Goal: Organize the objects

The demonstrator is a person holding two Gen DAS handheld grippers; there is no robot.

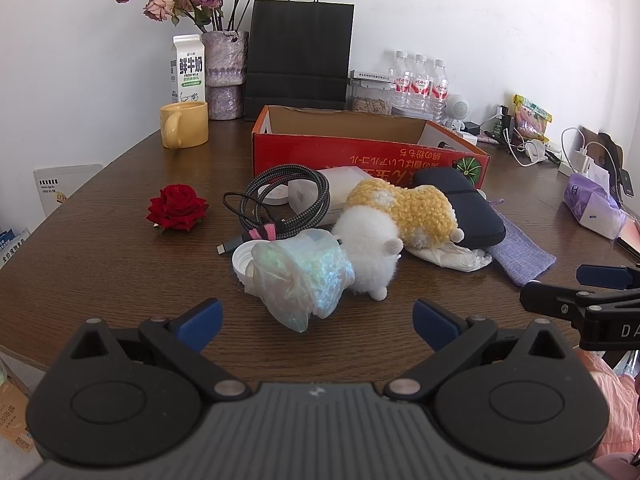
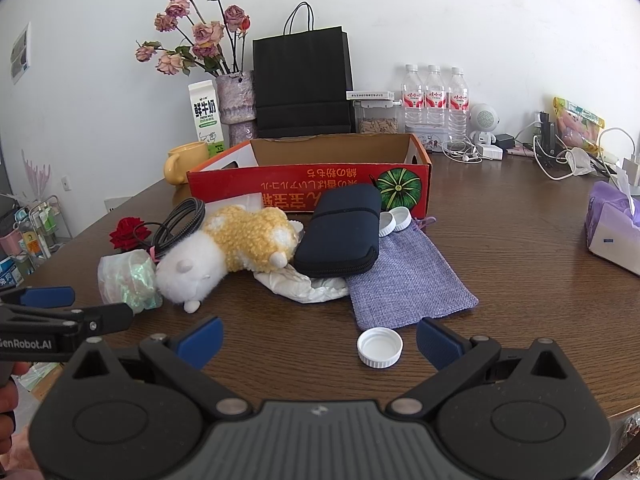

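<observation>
the red cardboard box (image 2: 308,186) stands open at the centre of the frame. just below it lie the plush toy (image 2: 232,248), the navy case (image 2: 340,236) and a white cap (image 2: 379,347). left gripper (image 1: 318,320) and right gripper (image 2: 319,340) have their fingers apart, holding nothing.

Your left gripper (image 1: 316,322) hovers low, jaws spread wide, nothing between the blue pads (image 1: 200,322). Your right gripper (image 2: 318,340) sits level beside it, likewise wide open, also holding nothing.
</observation>
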